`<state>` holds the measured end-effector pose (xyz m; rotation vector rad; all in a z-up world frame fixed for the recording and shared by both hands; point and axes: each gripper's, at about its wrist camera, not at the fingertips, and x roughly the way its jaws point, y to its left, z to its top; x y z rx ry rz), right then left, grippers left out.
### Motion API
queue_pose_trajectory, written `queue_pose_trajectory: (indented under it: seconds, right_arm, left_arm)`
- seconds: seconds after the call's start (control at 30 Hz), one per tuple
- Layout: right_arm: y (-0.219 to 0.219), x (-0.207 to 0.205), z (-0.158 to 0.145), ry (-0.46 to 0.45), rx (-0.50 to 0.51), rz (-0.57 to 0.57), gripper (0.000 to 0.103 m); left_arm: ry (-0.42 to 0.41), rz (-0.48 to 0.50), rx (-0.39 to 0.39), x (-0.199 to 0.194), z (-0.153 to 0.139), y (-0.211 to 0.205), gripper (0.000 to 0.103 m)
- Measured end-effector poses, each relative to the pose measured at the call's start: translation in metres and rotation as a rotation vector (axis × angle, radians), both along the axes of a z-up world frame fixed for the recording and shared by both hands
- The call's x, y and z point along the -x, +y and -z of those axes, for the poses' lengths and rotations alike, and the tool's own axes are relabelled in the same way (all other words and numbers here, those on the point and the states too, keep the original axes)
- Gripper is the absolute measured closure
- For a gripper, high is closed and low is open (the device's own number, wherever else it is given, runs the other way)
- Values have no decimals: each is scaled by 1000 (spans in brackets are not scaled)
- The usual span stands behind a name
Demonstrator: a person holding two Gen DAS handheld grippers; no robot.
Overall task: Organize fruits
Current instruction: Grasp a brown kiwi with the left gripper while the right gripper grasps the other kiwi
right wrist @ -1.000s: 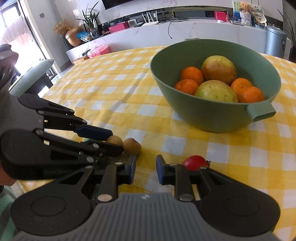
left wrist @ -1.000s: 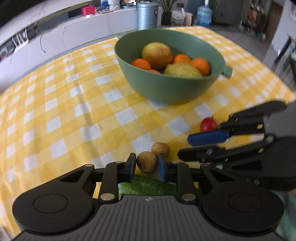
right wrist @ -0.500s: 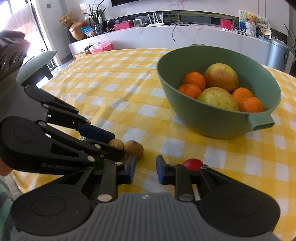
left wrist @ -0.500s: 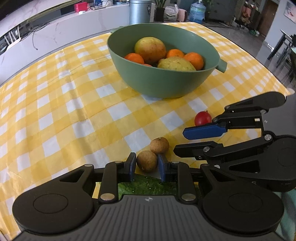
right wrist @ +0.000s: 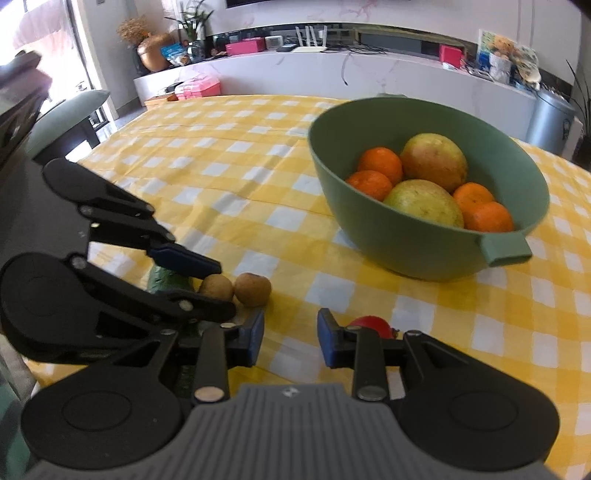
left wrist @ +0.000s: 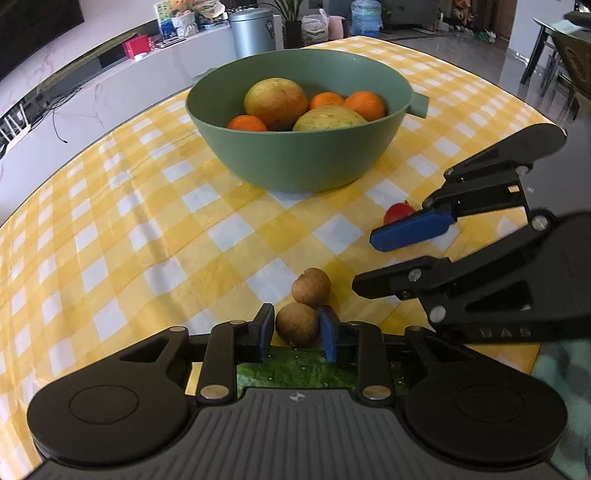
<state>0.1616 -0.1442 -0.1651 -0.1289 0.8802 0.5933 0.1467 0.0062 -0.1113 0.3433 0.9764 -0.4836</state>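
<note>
Two small brown round fruits lie side by side on the yellow checked cloth. My left gripper (left wrist: pixel 296 325) is shut on the nearer one (left wrist: pixel 297 330); the other (left wrist: pixel 311 287) touches it just beyond. The right wrist view shows the held fruit (right wrist: pixel 216 286) between the left gripper's (right wrist: pixel 224 288) fingers. My right gripper (right wrist: pixel 290 332) hangs just to the right, its jaws opening with only bare cloth between them. A red cherry tomato (right wrist: pixel 371 323) sits behind its right finger. The green bowl (left wrist: pixel 295 158) farther back holds oranges and two large yellow-green fruits.
A dark green cucumber (left wrist: pixel 295 373) lies under my left gripper at the table's near edge. The bowl's handle (right wrist: pixel 506 251) sticks out toward the right. A white counter with clutter and a metal bin (left wrist: pixel 253 31) stands beyond the table.
The right gripper's jaws have spread apart. Both wrists have rolled slightly, so the bowl shifted in each view. The left gripper still holds the brown fruit in the same spot.
</note>
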Motion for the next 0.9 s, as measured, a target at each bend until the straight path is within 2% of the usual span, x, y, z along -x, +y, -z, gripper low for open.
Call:
queue_pose_trajectory:
  seconds: [0.13, 0.23, 0.37, 0.47, 0.67, 0.9]
  right_arm:
    - [3, 1, -1, -35, 14, -20, 75]
    - [3, -2, 0, -23, 2, -26, 75]
    - [3, -3, 0, -15, -21, -38, 75]
    - [9, 2, -1, -43, -12, -76, 74]
    - [30, 3, 4, -92, 45, -141, 74]
    - [34, -5, 10, -66, 38, -139, 74]
  left_arm:
    - [7, -13, 16, -1, -1, 2, 75]
    - [10, -49, 28, -3, -3, 7, 75]
    - [50, -160, 145, -12, -10, 29, 75]
    - [53, -201, 196, -16, -15, 38, 75]
    - [49, -222, 183, -18, -15, 35, 75]
    - [47, -262, 192, -22, -14, 38, 75]
